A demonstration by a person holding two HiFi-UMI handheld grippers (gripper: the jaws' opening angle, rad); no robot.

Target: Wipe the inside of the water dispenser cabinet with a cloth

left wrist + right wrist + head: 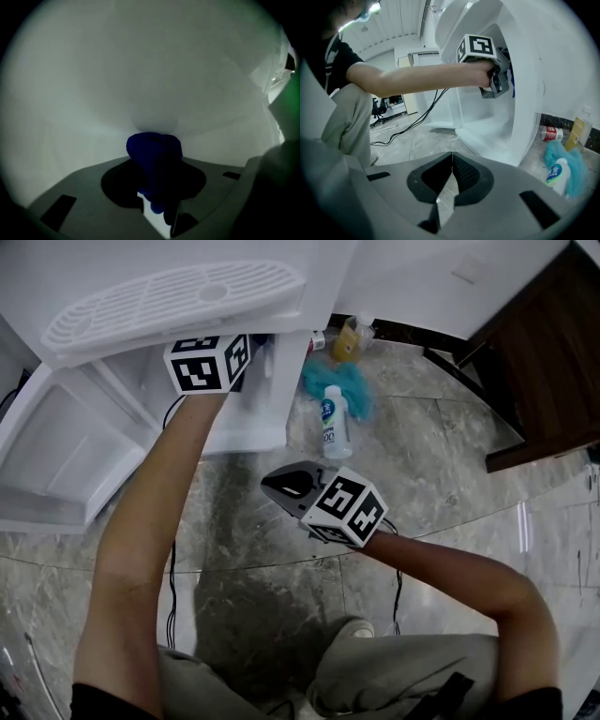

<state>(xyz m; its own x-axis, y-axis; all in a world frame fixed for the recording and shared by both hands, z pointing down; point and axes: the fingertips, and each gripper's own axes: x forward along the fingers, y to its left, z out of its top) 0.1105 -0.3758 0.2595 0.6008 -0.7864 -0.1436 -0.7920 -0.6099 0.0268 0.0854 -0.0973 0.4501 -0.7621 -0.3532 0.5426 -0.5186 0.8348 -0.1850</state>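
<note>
The white water dispenser cabinet (272, 399) stands open, its door (56, 456) swung out to the left. My left gripper (208, 362) reaches into the cabinet, its marker cube at the opening. In the left gripper view its jaws (157, 201) are shut on a bunched dark blue cloth (154, 157), which is pressed against the white inner wall (140, 70). The right gripper view shows that hand and gripper (494, 79) inside the cabinet (525, 93), with a sliver of blue cloth (512, 82) beside it. My right gripper (451, 164) is shut and empty, held over the floor in front of the cabinet (292, 486).
A white bottle with a blue label (333, 423) and a teal fluffy cloth (345, 382) lie on the marble floor right of the cabinet, with a yellow bottle (349, 338) and a red can (317, 341) behind. Dark wooden furniture (544, 352) stands at the right. Cables (173, 587) trail across the floor.
</note>
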